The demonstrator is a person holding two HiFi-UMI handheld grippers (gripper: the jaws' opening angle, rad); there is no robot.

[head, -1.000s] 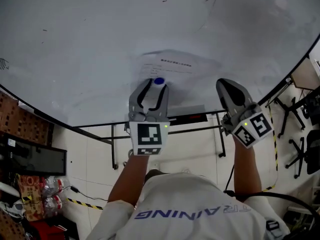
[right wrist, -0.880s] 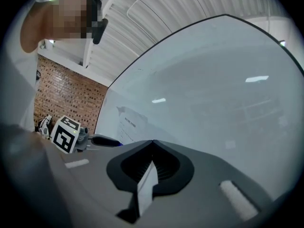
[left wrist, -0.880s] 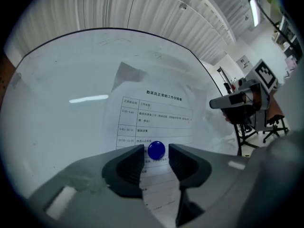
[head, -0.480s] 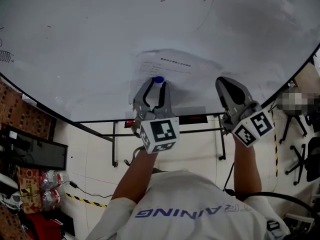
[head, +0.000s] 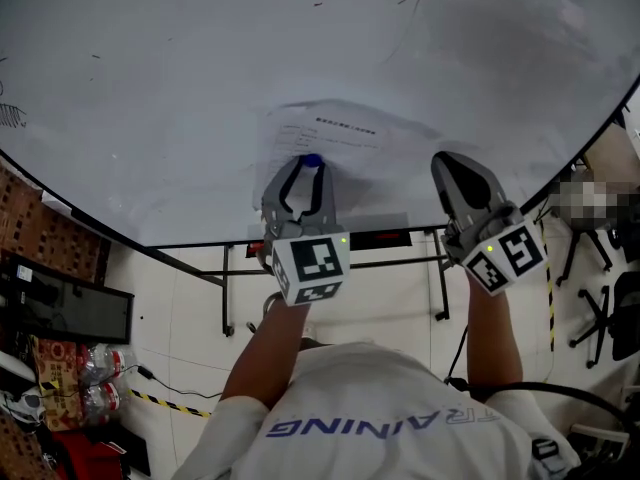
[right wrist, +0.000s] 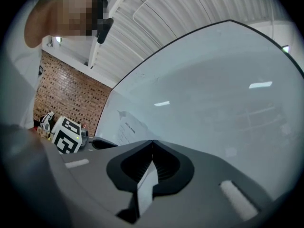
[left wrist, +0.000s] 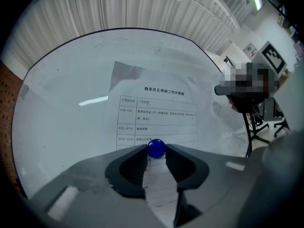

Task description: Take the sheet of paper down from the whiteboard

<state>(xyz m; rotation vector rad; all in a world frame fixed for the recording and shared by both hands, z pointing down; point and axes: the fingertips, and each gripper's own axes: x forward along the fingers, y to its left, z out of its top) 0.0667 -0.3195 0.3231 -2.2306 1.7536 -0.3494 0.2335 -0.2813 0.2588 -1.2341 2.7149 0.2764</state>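
A printed sheet of paper (head: 340,130) hangs on the whiteboard (head: 150,88), pinned near its lower edge by a round blue magnet (head: 312,160). In the left gripper view the sheet (left wrist: 156,113) fills the middle and the magnet (left wrist: 156,148) sits right between the jaw tips. My left gripper (head: 311,165) points at the board; its jaws are closing and both tips touch the magnet's sides. My right gripper (head: 447,164) is shut with nothing in it, held close to the bare board to the right of the sheet. The right gripper view (right wrist: 152,141) confirms the shut jaws.
The board's metal stand (head: 380,238) runs below the grippers. A dark monitor (head: 60,308) and bottles (head: 95,388) lie at lower left. Office chairs (head: 610,298) stand at the right. A brick wall (right wrist: 66,94) is left of the board.
The left gripper's jaws have narrowed onto the blue magnet, and its marker cube has turned and shifted slightly. The right gripper has kept its place, shut.
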